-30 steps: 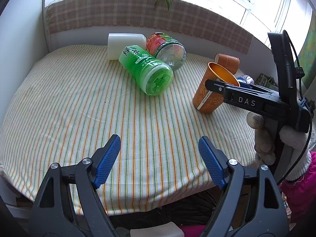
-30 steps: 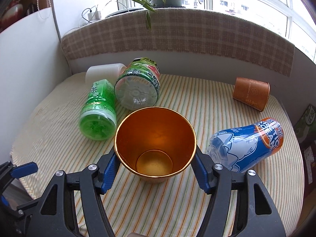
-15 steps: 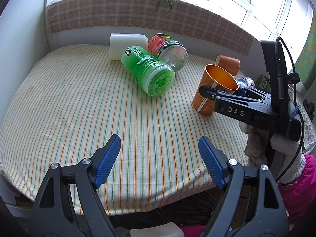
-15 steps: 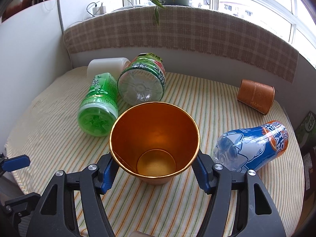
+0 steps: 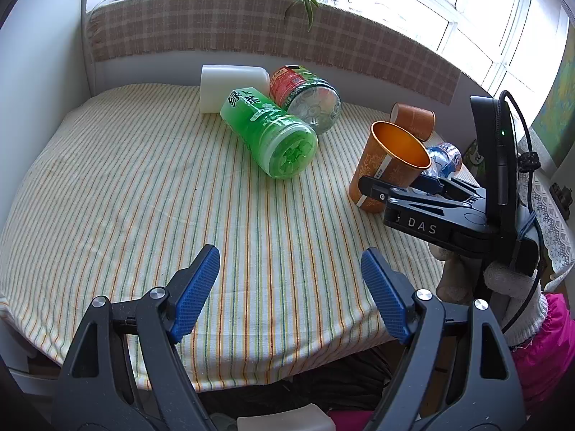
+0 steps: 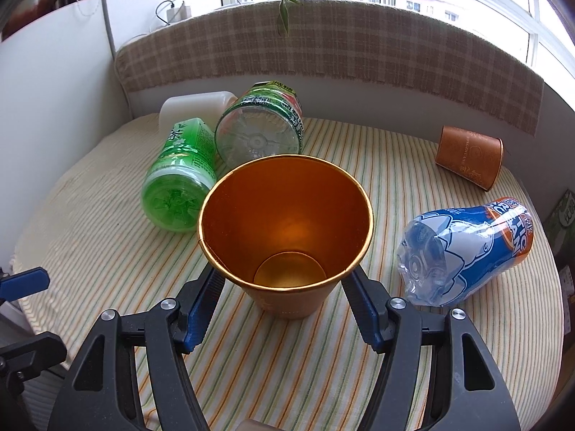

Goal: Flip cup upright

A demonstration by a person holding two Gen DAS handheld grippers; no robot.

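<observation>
Gold-lined cup point(image 6: 285, 237) pinched in right claw point(image 6: 284, 305), left claw point(image 5: 291, 287) spread, tilt visible only from left wrist.

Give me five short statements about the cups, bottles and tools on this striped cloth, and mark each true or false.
1. The right tool grips the orange paper cup with its mouth facing up. True.
2. The left tool holds the green bottle. False: it is open and holds nothing; the bottle lies far ahead on the striped cloth.
3. The blue-labelled bottle stands upright. False: it lies on its side.
4. A second, brown cup lies on its side near the back right. True.
5. The orange paper cup is full of liquid. False: its bare bottom shows.
</observation>
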